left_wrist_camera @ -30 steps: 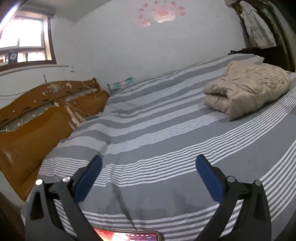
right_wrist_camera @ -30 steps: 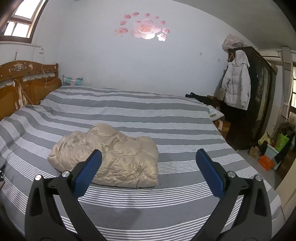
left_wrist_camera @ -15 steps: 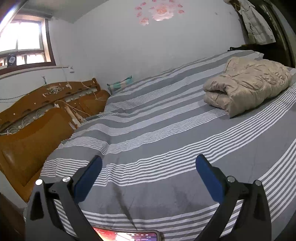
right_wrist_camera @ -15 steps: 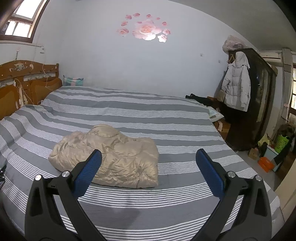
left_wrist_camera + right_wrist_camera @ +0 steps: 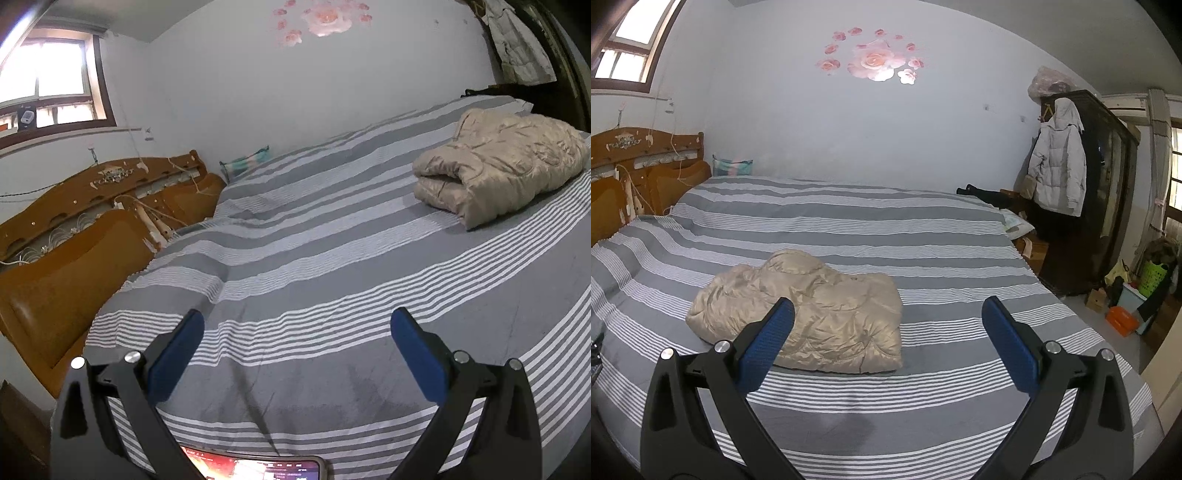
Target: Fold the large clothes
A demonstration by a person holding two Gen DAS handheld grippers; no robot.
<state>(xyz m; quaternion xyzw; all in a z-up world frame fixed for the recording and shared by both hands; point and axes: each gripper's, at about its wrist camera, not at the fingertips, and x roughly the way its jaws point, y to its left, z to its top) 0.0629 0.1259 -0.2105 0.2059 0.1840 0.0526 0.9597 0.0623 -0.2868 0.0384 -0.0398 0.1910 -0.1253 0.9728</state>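
A beige puffy jacket (image 5: 812, 314) lies folded into a compact bundle on the grey-and-white striped bed (image 5: 886, 229). In the left wrist view the jacket (image 5: 498, 166) sits far off at the upper right. My left gripper (image 5: 297, 332) is open and empty, hovering over bare striped sheet near the bed's near edge. My right gripper (image 5: 888, 325) is open and empty, held back from the jacket, whose near edge shows behind its left fingertip (image 5: 768, 339).
A wooden headboard (image 5: 74, 229) with cables runs along the bed's left side. A dark wardrobe (image 5: 1100, 192) with a white coat (image 5: 1058, 162) stands at the right, with baskets and boxes (image 5: 1134, 295) on the floor. A phone screen (image 5: 251, 467) shows below the left gripper.
The left wrist view has shifted slightly, so the jacket sits a little higher and farther right. The right gripper's view has barely changed. Both grippers stay open.
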